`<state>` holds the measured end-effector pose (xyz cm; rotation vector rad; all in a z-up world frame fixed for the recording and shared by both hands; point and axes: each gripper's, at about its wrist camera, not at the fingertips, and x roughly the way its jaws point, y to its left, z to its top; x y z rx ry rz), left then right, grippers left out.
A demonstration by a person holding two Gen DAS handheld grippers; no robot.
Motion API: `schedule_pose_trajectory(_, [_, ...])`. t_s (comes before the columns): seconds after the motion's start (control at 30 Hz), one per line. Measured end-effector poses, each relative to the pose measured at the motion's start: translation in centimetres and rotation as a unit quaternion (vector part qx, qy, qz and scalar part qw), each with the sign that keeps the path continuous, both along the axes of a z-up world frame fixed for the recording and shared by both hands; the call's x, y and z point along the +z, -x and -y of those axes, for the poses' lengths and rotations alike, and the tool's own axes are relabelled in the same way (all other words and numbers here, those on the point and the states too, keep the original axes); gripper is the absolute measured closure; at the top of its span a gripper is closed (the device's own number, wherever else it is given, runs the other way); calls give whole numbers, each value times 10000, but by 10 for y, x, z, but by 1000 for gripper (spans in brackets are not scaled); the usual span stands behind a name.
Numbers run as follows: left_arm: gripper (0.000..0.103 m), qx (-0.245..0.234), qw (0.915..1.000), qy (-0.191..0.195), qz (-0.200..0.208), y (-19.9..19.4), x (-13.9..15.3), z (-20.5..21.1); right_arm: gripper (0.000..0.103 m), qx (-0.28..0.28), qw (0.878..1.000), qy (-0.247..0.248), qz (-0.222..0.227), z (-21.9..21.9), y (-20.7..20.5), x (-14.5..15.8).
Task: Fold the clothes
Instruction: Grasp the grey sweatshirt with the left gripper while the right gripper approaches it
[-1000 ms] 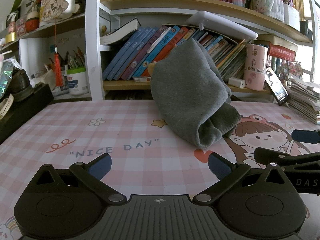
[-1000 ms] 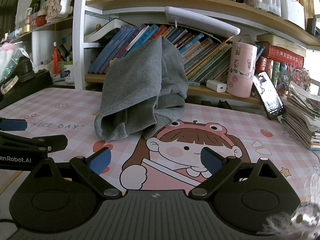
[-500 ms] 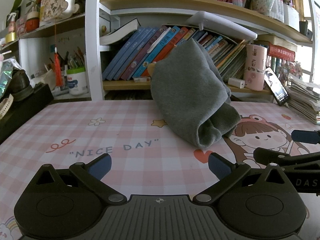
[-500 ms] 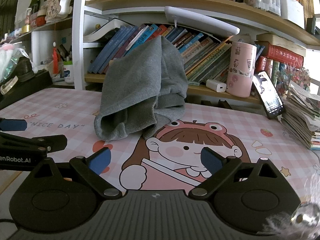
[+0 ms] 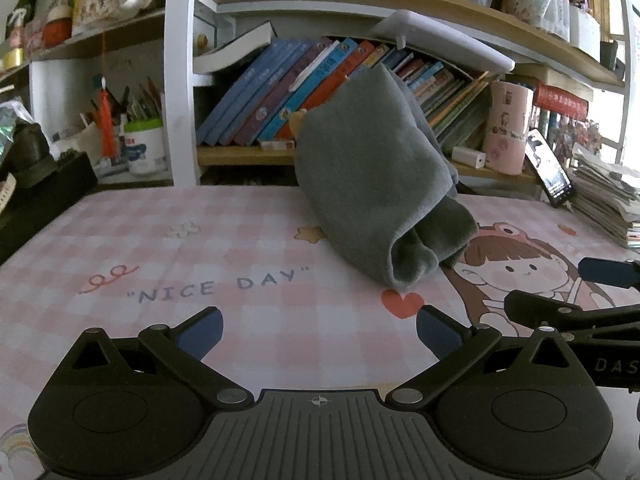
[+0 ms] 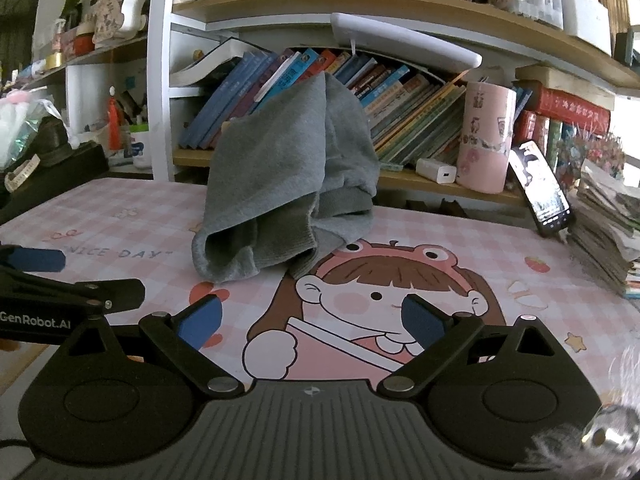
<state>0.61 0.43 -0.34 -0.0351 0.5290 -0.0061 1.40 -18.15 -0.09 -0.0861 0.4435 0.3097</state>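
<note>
Both claws, left claw [image 5: 318, 332] and right claw [image 6: 312, 322], sit wide open and empty near the worktop's [image 5: 248, 248] front edge, while the crumpled grey fleece garment [image 6: 288, 184] leans on the far bookshelf [image 6: 400, 184]; snatching one layer risks bunching.

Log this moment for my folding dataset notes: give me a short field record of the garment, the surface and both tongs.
garment: grey sweatshirt, heaped, unfolded, upper part leaning against the bookshelf
ribbed hem: facing the cameras, resting on the mat
surface: pink checked cartoon mat printed "NICE DAY"
left tongs: open, empty, short of the garment
right tongs: open, empty, short of the garment
nearby: pink cup, phone propped up, paper stack at right
fold progress: not started
</note>
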Motion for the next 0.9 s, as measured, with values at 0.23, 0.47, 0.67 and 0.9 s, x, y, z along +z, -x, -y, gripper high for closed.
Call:
schedule_pose_trajectory(0.23, [0,-20,10000,34,-45,-1,-1,0,6,86,9995,-196,-241,4,-7,-2])
schedule_pose_trajectory(0.47, [0,-13,10000,13,-20,-1,0,1,6,289,9970,-350,-625,7,-27,-6])
schedule_pose_trajectory(0.67, [0,-55,9999,20,-99,-3,-2,1,6,459,9970,-133,-607,2,-60,-1])
schedule_pose_trajectory(0.9, [0,-129,9995,278,-47,-3,-2,-3,6,399,9932,-787,-758,1,-102,-2])
